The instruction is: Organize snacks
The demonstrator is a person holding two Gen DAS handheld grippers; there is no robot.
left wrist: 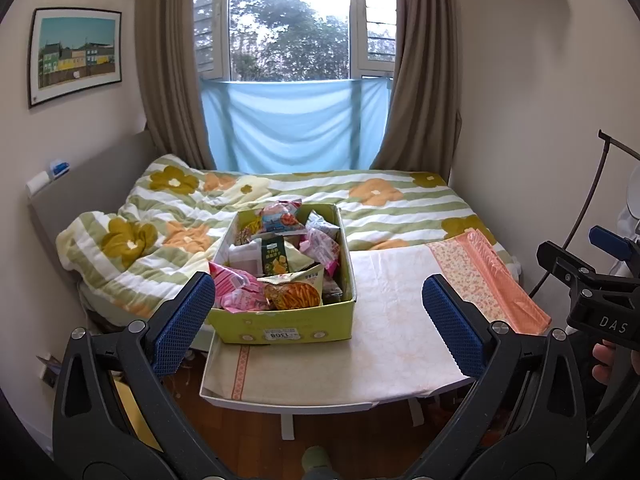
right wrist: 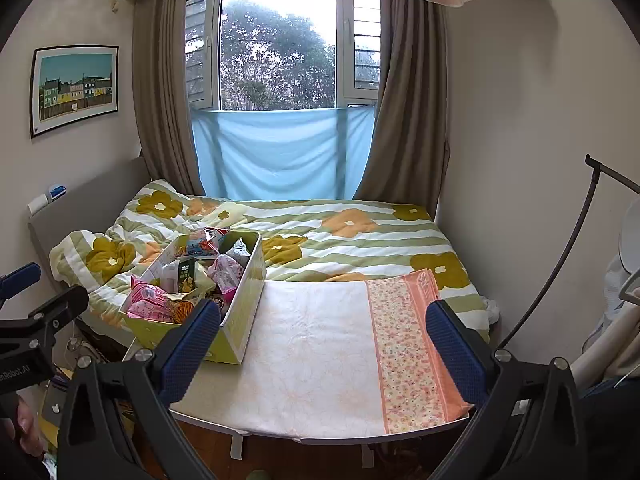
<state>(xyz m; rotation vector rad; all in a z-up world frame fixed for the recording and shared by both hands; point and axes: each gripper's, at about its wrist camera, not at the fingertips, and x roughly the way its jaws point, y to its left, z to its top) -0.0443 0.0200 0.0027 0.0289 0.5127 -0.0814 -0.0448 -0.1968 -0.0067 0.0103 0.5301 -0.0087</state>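
The label on the box front is too small to read; lower snack packets lie buried.

yellow-green box, green-striped flowered quilt (orange and olive blooms), pale blue cloth.

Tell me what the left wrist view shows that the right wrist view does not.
Only the left wrist view shows the white label on the box's front and the right gripper from the side. Only the right wrist view shows the box's long side wall and the left gripper from the side. Both show the snack box, the table and the bed.
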